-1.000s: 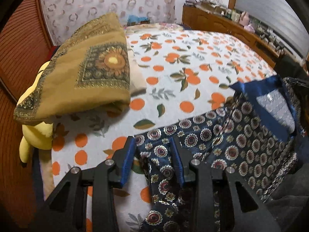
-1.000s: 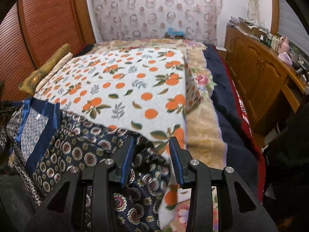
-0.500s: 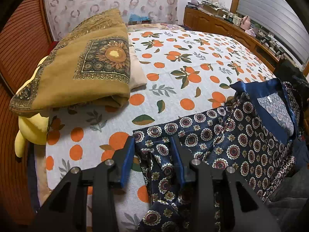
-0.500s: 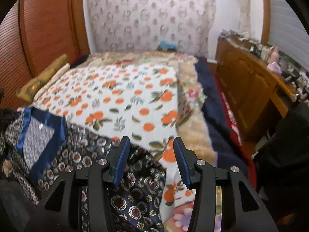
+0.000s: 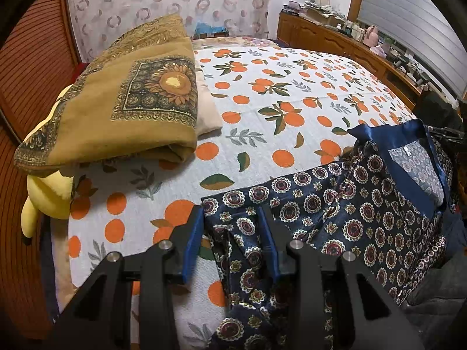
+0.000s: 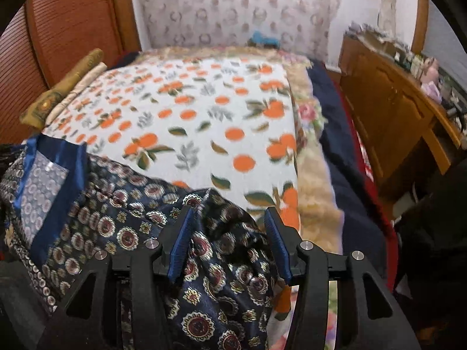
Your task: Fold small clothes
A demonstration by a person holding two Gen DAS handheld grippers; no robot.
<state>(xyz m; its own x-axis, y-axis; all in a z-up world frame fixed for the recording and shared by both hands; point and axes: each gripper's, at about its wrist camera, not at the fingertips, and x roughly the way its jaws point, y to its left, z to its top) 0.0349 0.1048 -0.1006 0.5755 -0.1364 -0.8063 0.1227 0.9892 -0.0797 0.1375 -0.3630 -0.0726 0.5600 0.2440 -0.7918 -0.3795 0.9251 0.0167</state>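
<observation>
A navy patterned garment point(image 5: 350, 204) with a plain blue collar lies at the near edge of the bed, on an orange-print sheet point(image 5: 277, 102). My left gripper point(image 5: 232, 218) is open, its fingers standing over the garment's left corner. The garment also shows in the right wrist view point(image 6: 116, 218), with the collar at far left. My right gripper point(image 6: 229, 218) is open wide above the garment's rumpled right corner, holding nothing.
A folded mustard blanket point(image 5: 125, 99) lies on a yellow pillow point(image 5: 49, 195) at the left. A wooden cabinet point(image 6: 394, 108) with clutter runs along the right. A dark blanket point(image 6: 344, 151) hangs over the bed's right side.
My right gripper has opened wider and drawn back a little over the garment's right corner. My left gripper stays open and has shifted slightly; the garment's left corner now lies flatter.
</observation>
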